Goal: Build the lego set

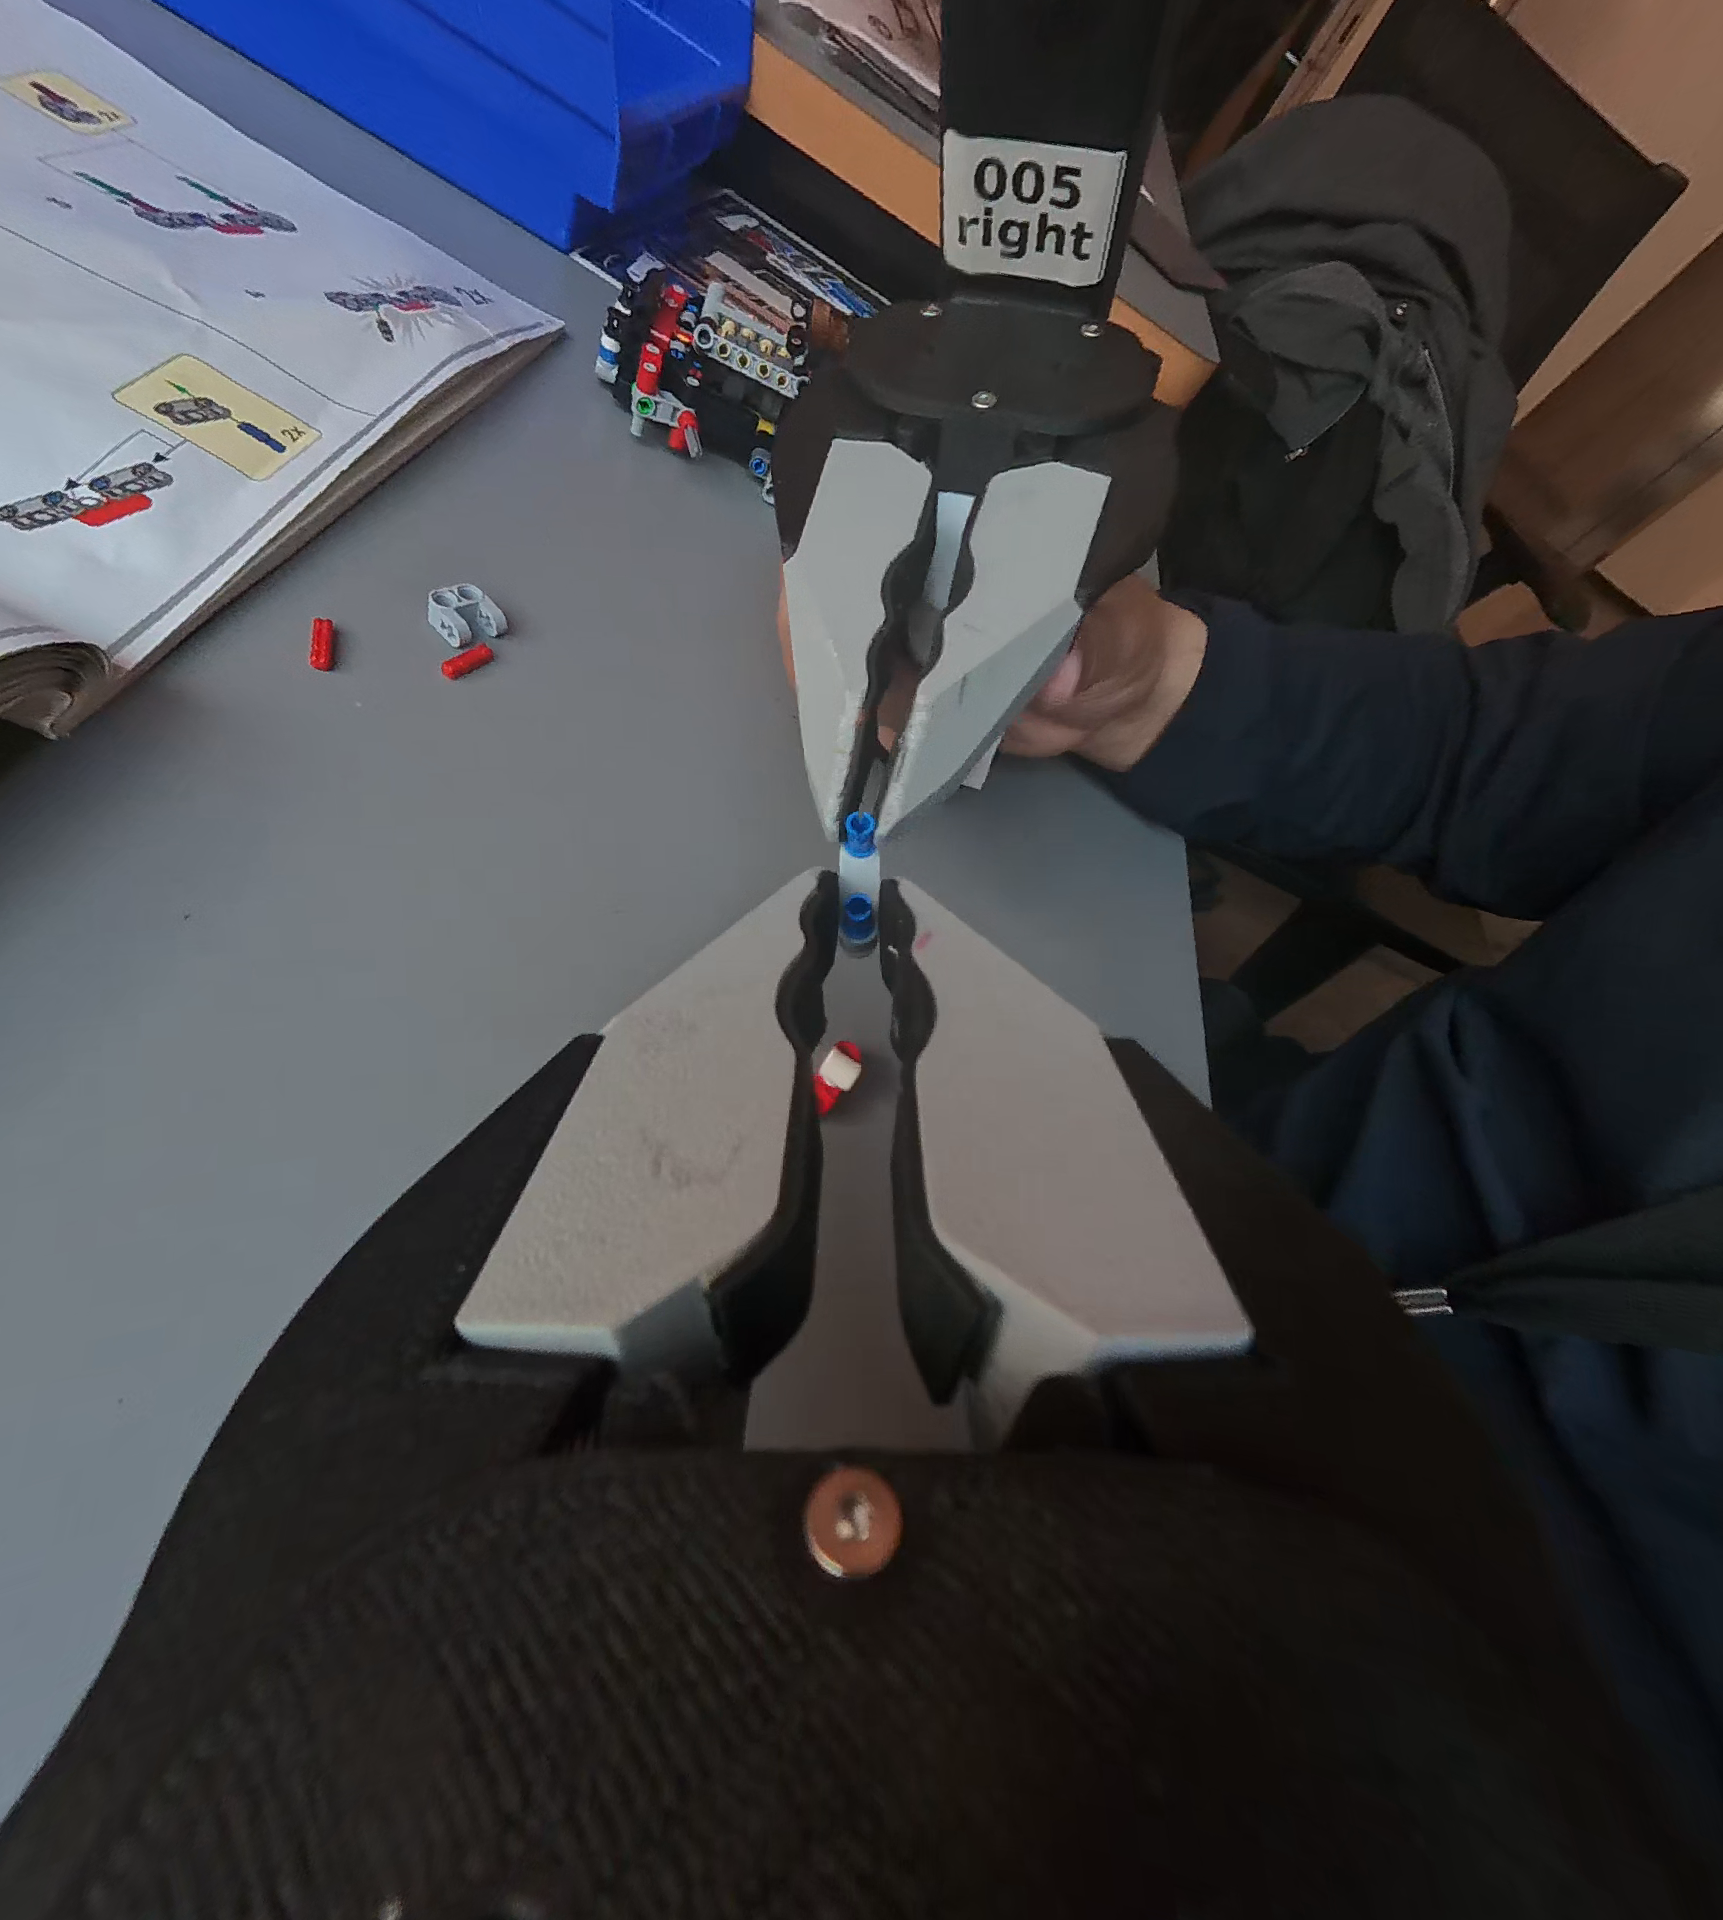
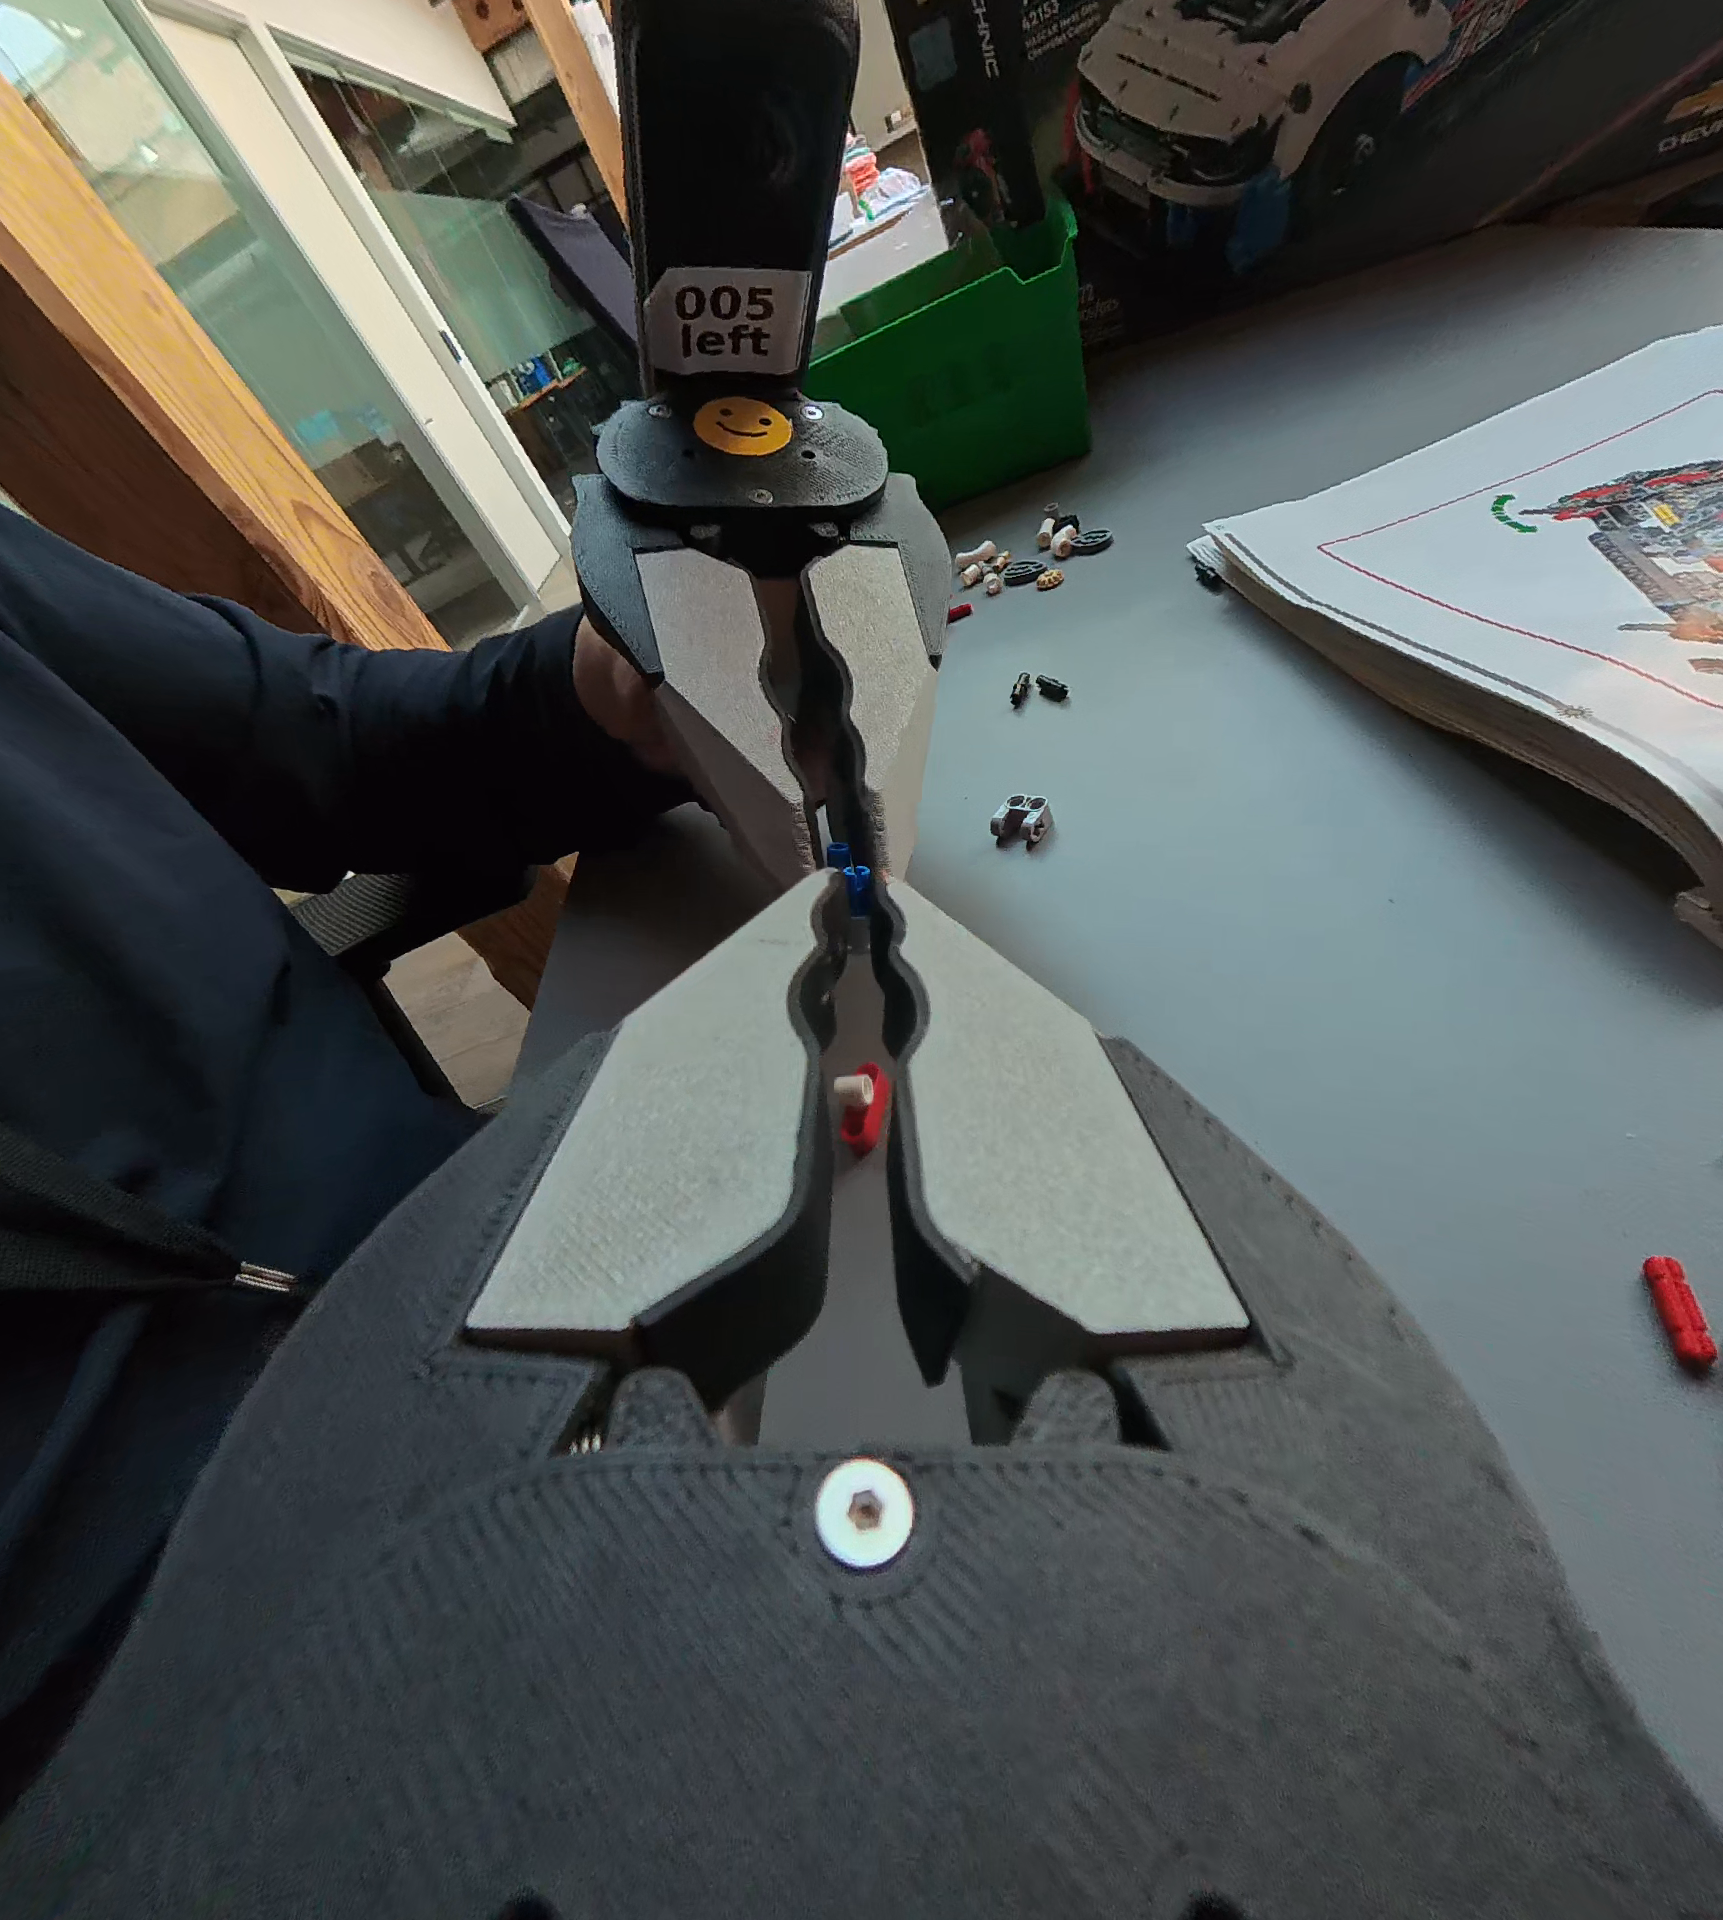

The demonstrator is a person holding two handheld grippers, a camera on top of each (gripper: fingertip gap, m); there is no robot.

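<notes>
A: So, what did each tool have?

B: The left tool [image 1: 857, 914] was clamped on a small light grey plastic beam [image 1: 858, 871], its pads pressing the beam's two sides. The right tool [image 2: 855, 899] met it tip to tip, closed on a short blue plastic pin [image 1: 859, 828] at the beam's far end. A second blue pin [image 1: 857, 914] sat in the beam between the left pads.

A: And where was the beam?

B: In the air above the matte grey counter [image 1: 317, 935], near its edge, with a small red and white plastic piece [image 1: 836, 1075] lying right below.

A: What did that hold ask for?

B: By my judgement, both tools in one straight line with the pin square to its hole. The grips were only at the very tips, so any twist could have let the beam swivel.

A: And the counter?

B: An open paper instruction booklet [image 1: 109, 364], two loose red plastic pins [image 1: 321, 642] beside a grey two-hole connector [image 1: 465, 610], a partly built model of black, red and grey pieces [image 1: 711, 364] and a blue plastic bin [image 1: 524, 83].

A: The room?

B: A green plastic bin [image 2: 961, 384], a dark printed cardboard box [image 2: 1356, 125], a wooden post [image 2: 109, 364] and glass partitions [image 2: 317, 260].
</notes>
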